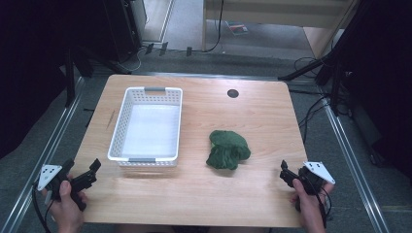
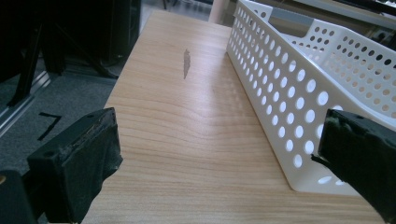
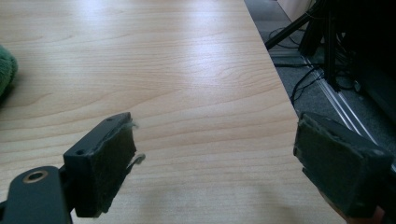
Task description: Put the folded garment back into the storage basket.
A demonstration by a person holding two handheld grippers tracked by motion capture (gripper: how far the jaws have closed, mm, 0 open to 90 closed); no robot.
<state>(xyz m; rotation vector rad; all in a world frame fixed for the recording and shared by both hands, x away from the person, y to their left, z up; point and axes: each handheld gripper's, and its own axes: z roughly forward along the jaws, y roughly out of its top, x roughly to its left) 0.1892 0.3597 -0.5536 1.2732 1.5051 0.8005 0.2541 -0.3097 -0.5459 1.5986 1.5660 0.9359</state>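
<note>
A white perforated basket [image 1: 119, 127] stands empty on the left half of the wooden table [image 1: 204, 194]. To its right, near the table's middle, lies a crumpled green cloth [image 1: 227, 149]. My left gripper [image 1: 82, 169] is held at the front left corner, open, just short of the basket's near end. In the left gripper view the left gripper [image 2: 219, 140] has nothing between its jaws and the basket [image 2: 299, 93] runs along the right. My right gripper [image 1: 286, 173] is open at the front right edge. In the right gripper view the right gripper [image 3: 217, 140] is empty, with the cloth [image 3: 5, 74] at the far left.
A small black round grommet [image 1: 232, 93] sits in the tabletop at the back. A thin dark mark [image 2: 186, 63] lies on the wood left of the basket. Stands and cables [image 1: 316, 68] crowd the floor beyond the table's right edge.
</note>
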